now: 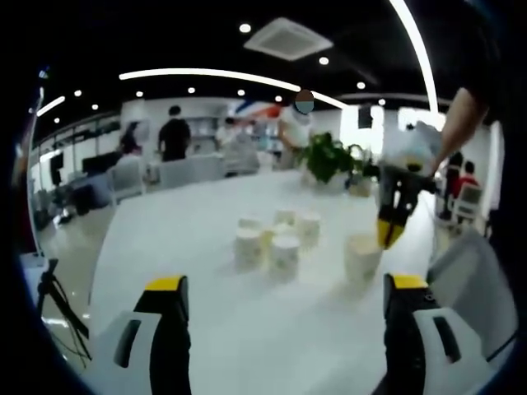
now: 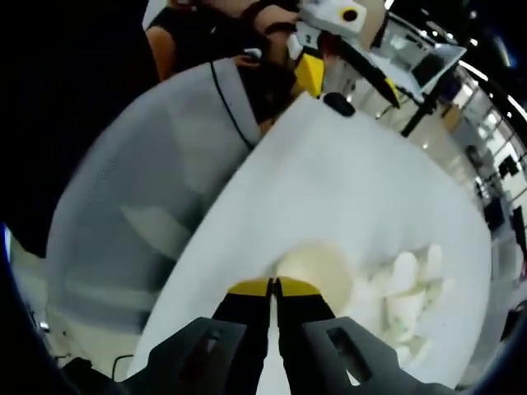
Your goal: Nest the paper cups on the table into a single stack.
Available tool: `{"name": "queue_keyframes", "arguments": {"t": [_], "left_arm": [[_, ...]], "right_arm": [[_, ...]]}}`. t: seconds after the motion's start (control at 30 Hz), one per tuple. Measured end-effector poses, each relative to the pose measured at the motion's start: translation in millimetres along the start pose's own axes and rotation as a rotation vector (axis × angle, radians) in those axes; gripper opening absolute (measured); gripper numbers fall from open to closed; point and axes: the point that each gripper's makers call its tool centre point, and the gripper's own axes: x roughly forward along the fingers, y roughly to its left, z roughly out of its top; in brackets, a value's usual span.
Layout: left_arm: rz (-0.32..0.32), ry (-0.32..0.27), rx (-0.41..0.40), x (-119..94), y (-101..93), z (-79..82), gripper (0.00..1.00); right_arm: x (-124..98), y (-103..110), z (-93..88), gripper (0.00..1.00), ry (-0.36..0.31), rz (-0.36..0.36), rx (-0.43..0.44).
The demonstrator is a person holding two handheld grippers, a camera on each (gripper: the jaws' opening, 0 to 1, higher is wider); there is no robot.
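Observation:
Several white paper cups [image 1: 272, 239] stand in a cluster mid-table. One single paper cup [image 1: 362, 257] stands apart to their right. My left gripper [image 1: 285, 284] is open wide, low over the near table, well short of the cups. The right gripper [image 1: 387, 234] points down at the single cup's right rim. In the right gripper view, my right gripper [image 2: 273, 288] is shut, its yellow tips pressed together on the near rim of the single cup [image 2: 321, 271]. The cluster [image 2: 408, 288] lies to the right of it. The left gripper [image 2: 317, 66] shows at the far top.
The long white table [image 1: 189, 247] runs away toward potted plants [image 1: 329, 156] at its far end. A grey mesh chair [image 2: 140, 206] stands against the table edge beside the single cup. People stand in the office behind.

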Motion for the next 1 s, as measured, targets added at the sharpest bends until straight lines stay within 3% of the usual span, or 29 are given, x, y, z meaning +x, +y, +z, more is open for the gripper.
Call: {"name": "queue_keyframes", "arguments": {"t": [0.5, 1.0], "left_arm": [[-0.004, 0.023, -0.01, -5.7, -6.1, -7.2, 0.99], [0.016, 0.008, -0.017, -13.9, -3.7, -6.6, 0.99]], "right_arm": [[20.2, 9.7, -3.0, 0.0, 0.021, 0.006, -0.015], [31.9, 15.4, -5.5, 0.0, 0.047, 0.014, -0.014]]}}
